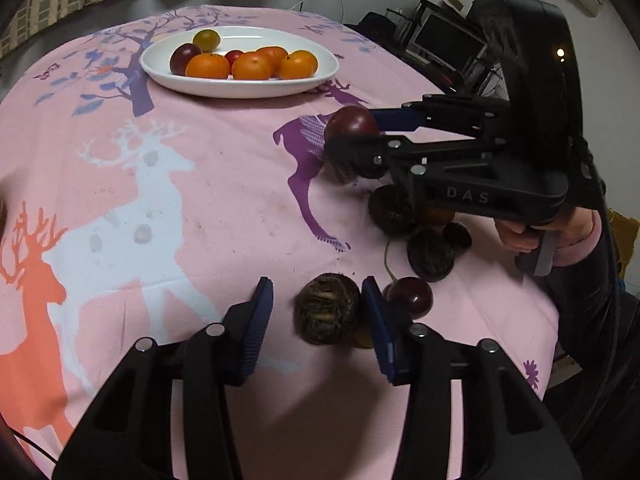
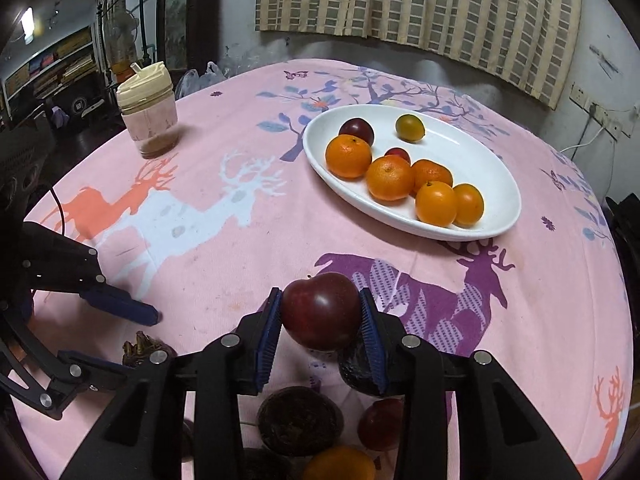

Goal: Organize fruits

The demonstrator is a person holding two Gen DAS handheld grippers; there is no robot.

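My right gripper (image 2: 320,316) is shut on a dark red plum (image 2: 321,310) and holds it above the pink tablecloth; it also shows in the left wrist view (image 1: 352,136). My left gripper (image 1: 318,300) is open around a dark wrinkled fruit (image 1: 327,307) lying on the cloth. A white oval plate (image 2: 492,168) at the far side holds several oranges (image 2: 390,178), a plum and a greenish fruit (image 2: 409,127). More dark fruits (image 1: 430,254) and a plum (image 1: 412,296) lie loose near the table's right edge.
A glass jar with a cream lid (image 2: 148,114) stands at the far left of the table. The table edge (image 1: 552,320) is close behind the loose fruits. A curtain and wall sockets lie beyond the table.
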